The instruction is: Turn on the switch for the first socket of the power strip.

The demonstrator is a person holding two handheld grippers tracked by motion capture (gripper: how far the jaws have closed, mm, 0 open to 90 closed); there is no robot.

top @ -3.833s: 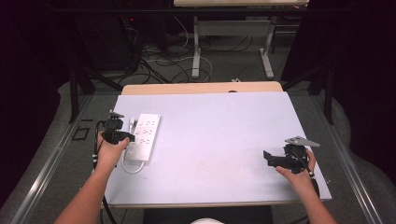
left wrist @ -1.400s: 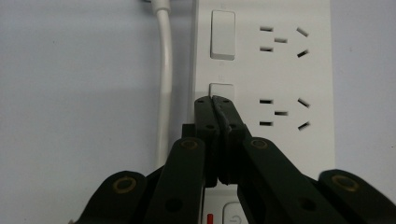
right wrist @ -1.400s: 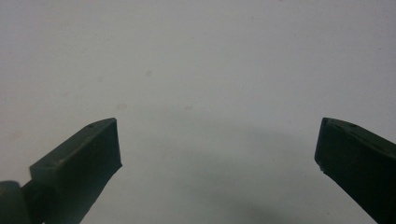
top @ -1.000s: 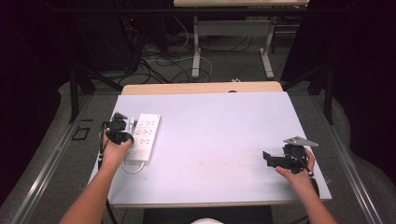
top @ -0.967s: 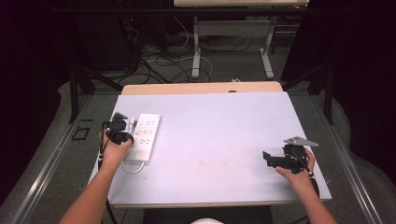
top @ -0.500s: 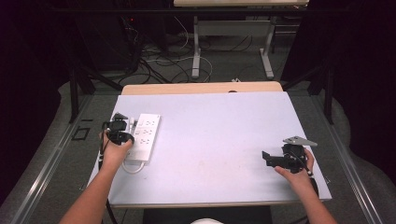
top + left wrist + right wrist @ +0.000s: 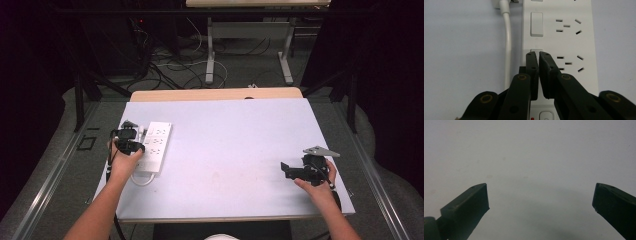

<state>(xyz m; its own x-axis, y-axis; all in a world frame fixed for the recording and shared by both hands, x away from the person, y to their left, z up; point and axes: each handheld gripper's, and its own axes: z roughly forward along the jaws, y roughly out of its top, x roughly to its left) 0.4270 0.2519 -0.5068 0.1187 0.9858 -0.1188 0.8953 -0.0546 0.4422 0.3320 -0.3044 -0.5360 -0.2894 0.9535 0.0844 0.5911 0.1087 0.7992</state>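
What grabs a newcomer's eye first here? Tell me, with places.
The white power strip at the table's left edge, with the left gripper shut and its tips at one of the strip's rocker switches. Then the right gripper near the right front corner, jaws wide open over bare table.

Left gripper (image 7: pixel 129 141) beside power strip (image 7: pixel 155 146) (right gripper (image 7: pixel 306 169) well apart).
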